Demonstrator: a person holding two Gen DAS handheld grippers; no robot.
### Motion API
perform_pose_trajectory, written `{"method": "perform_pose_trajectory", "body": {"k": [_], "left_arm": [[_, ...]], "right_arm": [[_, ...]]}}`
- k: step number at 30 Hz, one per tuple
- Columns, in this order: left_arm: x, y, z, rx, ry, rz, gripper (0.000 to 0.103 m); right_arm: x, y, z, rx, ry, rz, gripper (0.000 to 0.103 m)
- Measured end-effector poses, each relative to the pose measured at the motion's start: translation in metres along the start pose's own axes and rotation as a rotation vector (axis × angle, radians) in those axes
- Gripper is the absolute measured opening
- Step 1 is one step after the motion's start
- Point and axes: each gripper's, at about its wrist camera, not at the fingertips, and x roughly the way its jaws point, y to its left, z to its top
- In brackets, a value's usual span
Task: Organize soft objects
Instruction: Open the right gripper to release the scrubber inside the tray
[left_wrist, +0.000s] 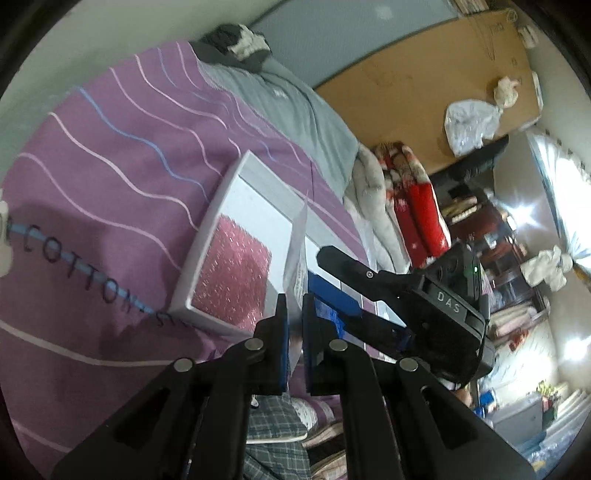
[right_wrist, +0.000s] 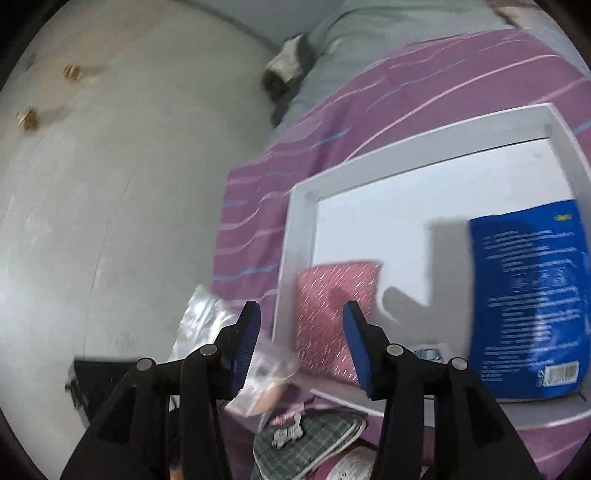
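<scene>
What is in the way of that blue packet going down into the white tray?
Nothing visible blocks it. The left hand-held gripper is shut on the blue packet, held upright over the white tray. The tray floor beneath it is bare. The pink sparkly pad lies in a corner, off to one side.

A lived-in bedroom at home. A purple striped bedsheet (left_wrist: 110, 155) covers the bed, folded quilts (left_wrist: 402, 206) stacked at three o'clock, a bright curtained window (left_wrist: 561, 206) beyond.
</scene>
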Motion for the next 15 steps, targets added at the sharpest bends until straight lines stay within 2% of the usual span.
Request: {"method": "perform_pose_trajectory", "body": {"k": [3,6,8,9,10,12,15], "left_arm": [[0.008,-0.002,-0.002,0.006,0.065,-0.044,0.007],[0.011,-0.006,-0.004,0.038,0.080,0.000,0.007],[0.012,-0.007,-0.005,0.044,0.087,0.014,0.007],[0.012,-0.006,-0.005,0.045,0.090,0.020,0.007],[0.012,-0.006,-0.005,0.045,0.089,0.032,0.007],[0.012,-0.005,-0.005,0.034,0.084,0.056,0.007],[0.009,-0.002,-0.003,0.018,0.065,0.046,0.007]], "right_arm": [[0.009,0.000,-0.007,-0.017,0.032,0.057,0.046],[0.012,-0.001,-0.013,-0.015,0.070,0.101,0.046],[0.014,-0.002,-0.016,-0.024,0.100,0.110,0.036],[0.015,-0.001,-0.017,-0.032,0.111,0.111,0.023],[0.017,0.000,-0.017,-0.035,0.116,0.110,0.015],[0.017,0.000,-0.016,-0.035,0.110,0.089,0.005],[0.013,-0.003,-0.016,-0.010,0.086,0.104,0.002]]}}
